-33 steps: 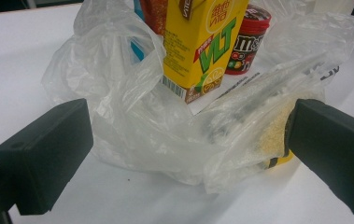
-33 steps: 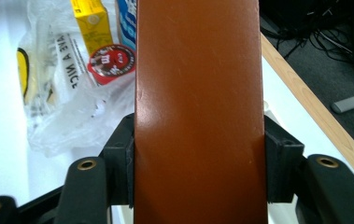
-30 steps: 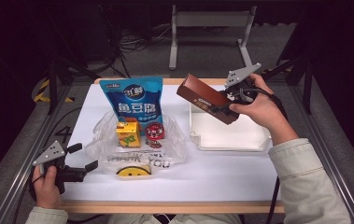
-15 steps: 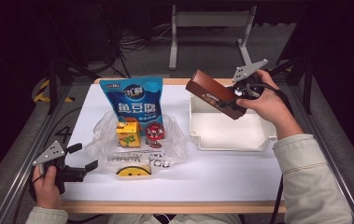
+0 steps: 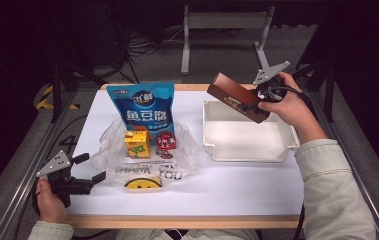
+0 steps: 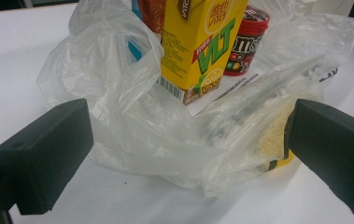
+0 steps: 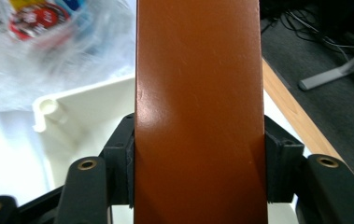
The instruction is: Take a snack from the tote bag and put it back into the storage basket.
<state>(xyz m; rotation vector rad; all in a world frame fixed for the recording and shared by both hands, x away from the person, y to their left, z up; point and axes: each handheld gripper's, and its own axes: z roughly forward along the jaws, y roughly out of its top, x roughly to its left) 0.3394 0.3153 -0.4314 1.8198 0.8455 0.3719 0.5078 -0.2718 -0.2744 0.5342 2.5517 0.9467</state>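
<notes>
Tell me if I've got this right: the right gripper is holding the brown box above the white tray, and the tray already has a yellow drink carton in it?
Not quite. The right gripper does hold the brown box above the white tray, but the high view shows the tray empty. The yellow drink carton stands on the clear plastic bag.

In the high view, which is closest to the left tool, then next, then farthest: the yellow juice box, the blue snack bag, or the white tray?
From the left tool, at the table's near left corner:
1. Yellow juice box, standing in the clear plastic bag, just beyond the tool.
2. Blue snack bag, upright behind the juice box.
3. White tray, across on the right side.
</notes>
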